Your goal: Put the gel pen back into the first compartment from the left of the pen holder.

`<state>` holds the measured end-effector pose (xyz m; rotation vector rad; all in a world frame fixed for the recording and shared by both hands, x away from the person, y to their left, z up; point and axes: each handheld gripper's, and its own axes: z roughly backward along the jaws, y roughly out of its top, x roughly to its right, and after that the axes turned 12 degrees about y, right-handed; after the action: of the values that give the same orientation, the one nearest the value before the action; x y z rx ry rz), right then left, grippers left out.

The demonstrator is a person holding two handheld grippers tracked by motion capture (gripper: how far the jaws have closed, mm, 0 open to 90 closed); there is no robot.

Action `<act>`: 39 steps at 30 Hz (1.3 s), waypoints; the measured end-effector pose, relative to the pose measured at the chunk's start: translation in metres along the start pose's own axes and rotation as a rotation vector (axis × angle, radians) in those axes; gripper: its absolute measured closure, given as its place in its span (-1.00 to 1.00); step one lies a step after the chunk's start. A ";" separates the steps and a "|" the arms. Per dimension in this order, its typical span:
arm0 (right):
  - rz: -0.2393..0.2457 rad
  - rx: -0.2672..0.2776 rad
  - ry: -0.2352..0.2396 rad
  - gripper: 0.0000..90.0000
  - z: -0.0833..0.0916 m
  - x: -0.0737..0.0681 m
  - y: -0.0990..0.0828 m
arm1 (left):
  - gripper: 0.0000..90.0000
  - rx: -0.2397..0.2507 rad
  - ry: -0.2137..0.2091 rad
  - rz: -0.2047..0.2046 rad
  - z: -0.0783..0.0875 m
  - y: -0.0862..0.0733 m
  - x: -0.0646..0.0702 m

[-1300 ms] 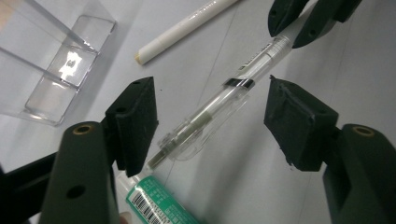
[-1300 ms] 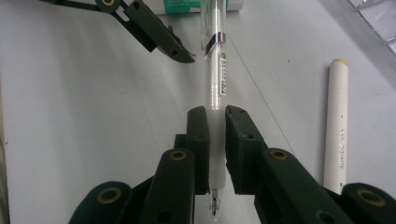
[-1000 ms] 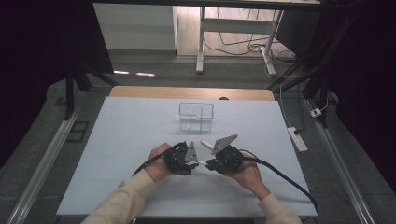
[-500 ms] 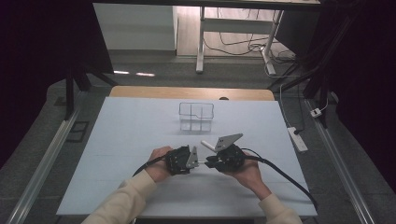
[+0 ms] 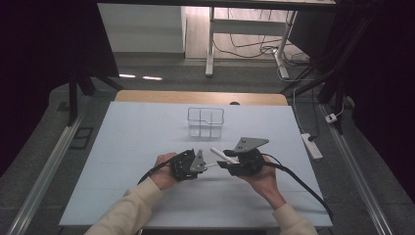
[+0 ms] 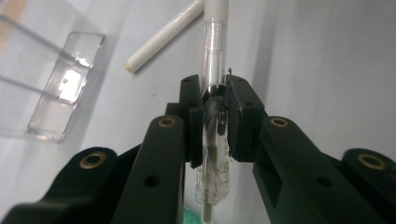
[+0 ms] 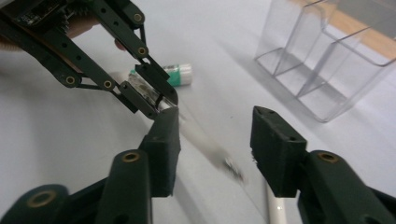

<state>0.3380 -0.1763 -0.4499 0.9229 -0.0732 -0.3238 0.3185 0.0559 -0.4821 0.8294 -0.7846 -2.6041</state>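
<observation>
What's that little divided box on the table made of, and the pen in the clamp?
The divided box looks like clear hard plastic, perhaps acrylic: see-through, with glossy edges. The pen in the left gripper seems clear plastic too; its inner refill shows through the barrel.

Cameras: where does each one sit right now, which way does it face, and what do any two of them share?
High view: above the person's side, looking forward and down on the table; both forearms, left gripper and right gripper show.
Left gripper view: rides the left gripper, looking along jaws clamped on a clear pen; a white stick lies beyond.
Right gripper view: rides the right gripper, jaws apart, having just been opening; faces the left gripper.
Shared: all three show the clear organizer.
</observation>
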 end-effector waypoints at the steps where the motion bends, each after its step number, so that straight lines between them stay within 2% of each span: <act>1: -0.004 0.012 -0.007 0.08 0.001 0.001 0.000 | 0.74 0.004 0.002 0.022 0.000 -0.002 -0.002; 5: -0.016 0.035 -0.035 0.00 0.005 0.004 -0.002 | 0.74 0.015 0.006 0.078 0.001 -0.007 -0.010; 13: -0.042 0.060 -0.067 -0.08 0.009 0.009 -0.006 | 0.74 0.043 -0.011 0.146 0.003 -0.014 -0.020; 24: -0.077 0.073 -0.043 -0.09 0.009 0.014 -0.010 | 0.74 0.104 -0.031 0.274 0.008 -0.024 -0.034; 26: -0.081 0.072 -0.028 -0.09 0.008 0.014 -0.010 | 0.74 0.108 -0.031 0.279 0.008 -0.024 -0.034; 33: -0.082 0.072 -0.032 -0.09 0.006 0.014 -0.011 | 0.74 0.123 -0.033 0.293 0.009 -0.024 -0.035; 39: -0.082 0.061 -0.038 -0.09 0.006 0.014 -0.012 | 0.74 0.156 -0.031 0.350 0.010 -0.028 -0.040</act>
<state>0.3471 -0.1921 -0.4564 0.9823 -0.0814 -0.4170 0.3404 0.0996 -0.4738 0.6268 -1.0488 -2.2735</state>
